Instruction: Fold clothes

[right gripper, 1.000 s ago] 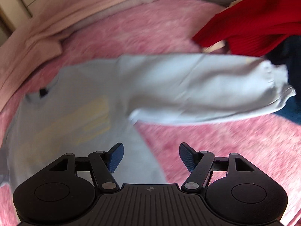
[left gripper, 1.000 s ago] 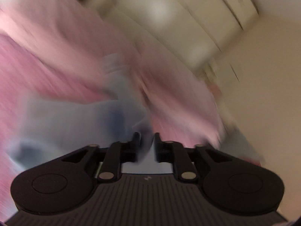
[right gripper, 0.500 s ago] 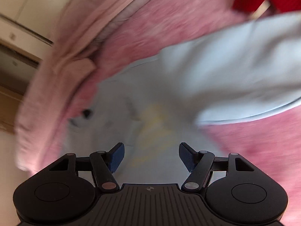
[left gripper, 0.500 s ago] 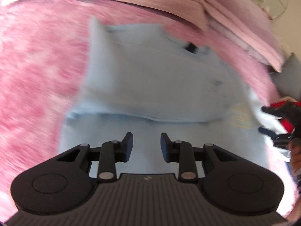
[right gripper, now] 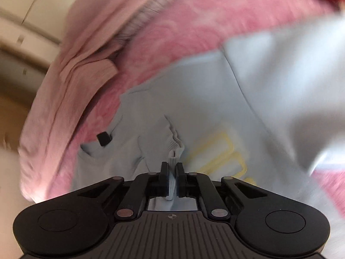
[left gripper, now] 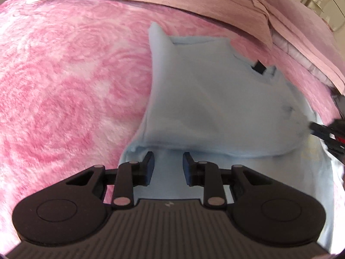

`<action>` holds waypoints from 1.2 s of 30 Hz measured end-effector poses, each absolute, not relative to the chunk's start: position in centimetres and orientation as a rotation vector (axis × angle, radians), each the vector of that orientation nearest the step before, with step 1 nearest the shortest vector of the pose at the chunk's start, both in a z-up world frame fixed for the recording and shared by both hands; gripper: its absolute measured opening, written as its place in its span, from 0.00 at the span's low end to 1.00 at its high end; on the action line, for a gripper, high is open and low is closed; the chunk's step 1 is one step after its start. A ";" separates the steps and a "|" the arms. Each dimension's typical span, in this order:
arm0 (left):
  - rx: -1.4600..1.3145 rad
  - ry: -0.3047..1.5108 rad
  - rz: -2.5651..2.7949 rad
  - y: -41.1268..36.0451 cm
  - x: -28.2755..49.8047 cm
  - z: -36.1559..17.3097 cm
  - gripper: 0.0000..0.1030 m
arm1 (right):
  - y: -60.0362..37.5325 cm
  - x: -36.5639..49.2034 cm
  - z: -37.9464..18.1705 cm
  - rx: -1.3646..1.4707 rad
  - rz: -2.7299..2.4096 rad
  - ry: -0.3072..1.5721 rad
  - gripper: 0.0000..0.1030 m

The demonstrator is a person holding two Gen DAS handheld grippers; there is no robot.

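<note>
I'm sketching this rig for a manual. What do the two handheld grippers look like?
Both match: the left gripper and right gripper are matte black, with a ribbed grey deck bearing a small mark, two rounded side lobes with circular recesses, metal pivot pins on the linkage arms, and dark blue finger pads.

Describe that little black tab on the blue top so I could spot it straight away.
Start at the fluffy pink blanket and find the pale blue sweatshirt spread on it. Follow the sweatshirt to its neckline, on the side nearest the folded dusty-pink bedding. The black tab sits there, the only dark spot on the light blue cloth.
</note>
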State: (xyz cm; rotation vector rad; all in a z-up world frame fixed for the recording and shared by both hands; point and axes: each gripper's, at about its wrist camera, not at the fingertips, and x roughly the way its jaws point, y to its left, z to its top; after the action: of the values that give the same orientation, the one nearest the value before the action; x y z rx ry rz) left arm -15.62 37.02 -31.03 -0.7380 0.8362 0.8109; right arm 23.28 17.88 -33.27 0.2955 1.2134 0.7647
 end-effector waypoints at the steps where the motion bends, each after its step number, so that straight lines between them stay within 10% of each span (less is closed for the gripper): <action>1: -0.746 0.833 0.823 37.2 -15.7 -31.1 0.22 | 17.6 22.9 -32.9 0.271 0.767 1.189 0.04; 26: -0.595 0.816 0.803 37.3 -13.5 -27.0 0.15 | 15.6 19.2 -28.6 -0.073 0.801 0.911 0.11; 36: -0.604 0.944 0.801 38.5 -10.7 -30.7 0.15 | 13.5 19.8 -32.2 -0.063 0.822 1.161 0.15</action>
State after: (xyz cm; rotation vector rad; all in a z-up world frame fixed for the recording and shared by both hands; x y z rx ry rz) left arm -10.67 38.51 -30.69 -0.6044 0.9436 0.8007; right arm 19.83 13.49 -32.22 -0.0628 1.1614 0.8225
